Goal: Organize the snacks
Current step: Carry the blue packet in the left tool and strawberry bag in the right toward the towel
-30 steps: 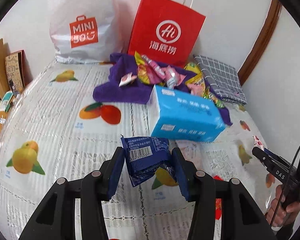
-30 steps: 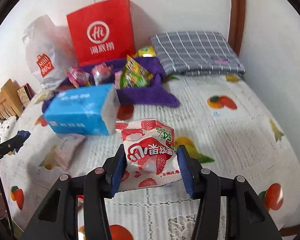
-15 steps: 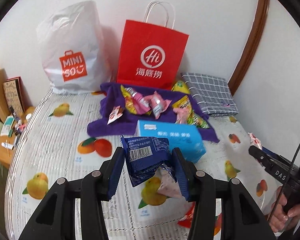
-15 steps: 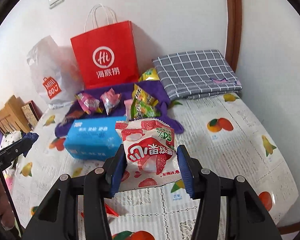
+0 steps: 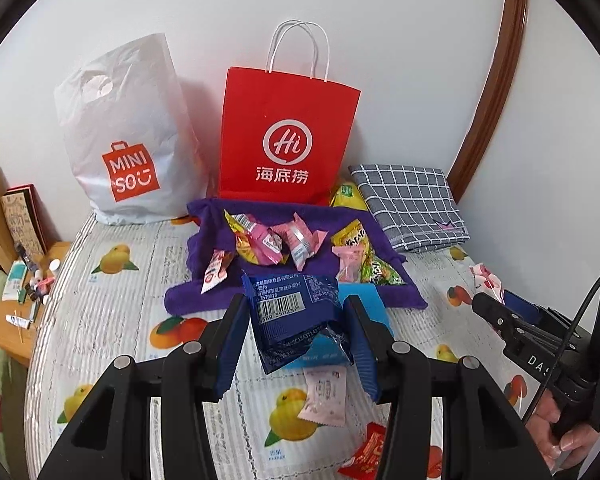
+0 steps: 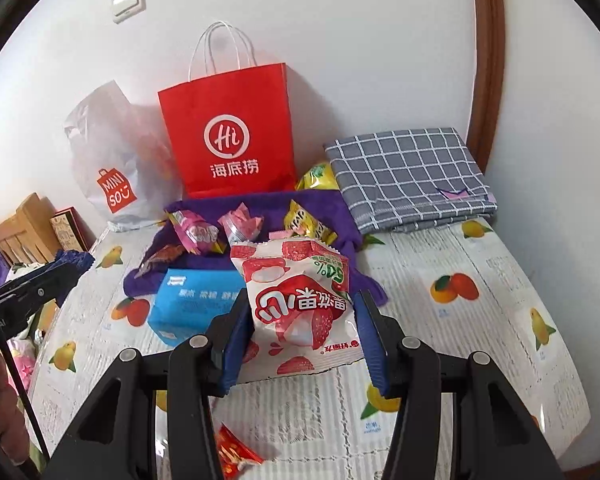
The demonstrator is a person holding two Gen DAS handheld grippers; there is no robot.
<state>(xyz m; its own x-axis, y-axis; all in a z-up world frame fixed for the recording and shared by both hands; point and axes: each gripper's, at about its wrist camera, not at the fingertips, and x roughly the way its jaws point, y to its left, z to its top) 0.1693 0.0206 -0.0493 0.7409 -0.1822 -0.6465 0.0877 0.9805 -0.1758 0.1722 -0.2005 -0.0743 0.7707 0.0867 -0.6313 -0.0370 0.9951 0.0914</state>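
Observation:
My left gripper is shut on a dark blue snack packet and holds it above the bed. My right gripper is shut on a white and red lychee snack bag, also held above the bed. Several snack packets lie on a purple towel in front of a red paper bag and a white MINISO bag. The right gripper also shows at the right edge of the left wrist view.
A blue tissue box lies on the fruit-print bedspread before the towel. A pink packet and a red packet lie near the front. A folded grey checked cloth sits at the back right. A bedside table stands left.
Both grippers have risen and pulled back from the bed with their packets still held. The tissue box and towel now sit lower and farther away in both views.

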